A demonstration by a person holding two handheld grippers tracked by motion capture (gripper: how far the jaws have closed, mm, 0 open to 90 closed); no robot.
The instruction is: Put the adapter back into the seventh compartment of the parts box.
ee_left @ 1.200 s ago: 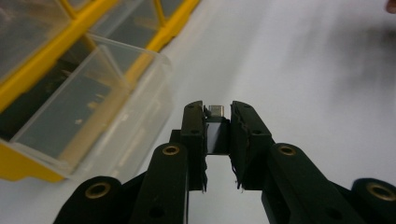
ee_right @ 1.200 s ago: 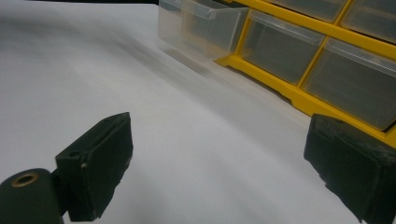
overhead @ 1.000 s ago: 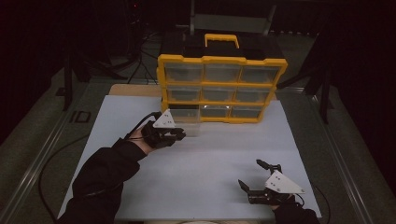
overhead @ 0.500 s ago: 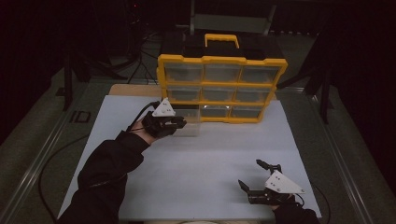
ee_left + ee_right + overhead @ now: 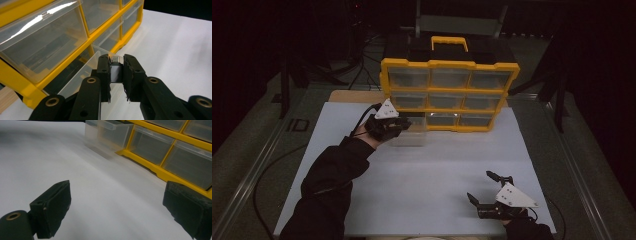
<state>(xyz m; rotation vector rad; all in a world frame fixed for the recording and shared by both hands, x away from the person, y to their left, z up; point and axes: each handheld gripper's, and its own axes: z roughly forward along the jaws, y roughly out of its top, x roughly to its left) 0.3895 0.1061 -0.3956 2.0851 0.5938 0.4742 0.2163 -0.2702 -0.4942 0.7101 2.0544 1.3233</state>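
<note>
**Bottom-left drawer half out of the yellow organizer**

The left gripper [image 5: 116, 75] has its jaws pinched tight on the front lip of a clear plastic drawer [image 5: 409, 131], which sticks partway out of the bottom-left slot of the yellow nine-drawer storage cabinet [image 5: 449, 92] (the one with the carry handle on top). The drawer juts over the white tabletop [image 5: 437, 170]. The right gripper [image 5: 488, 192] sits near the front right edge of the table, jaws spread wide, holding nothing.
</note>
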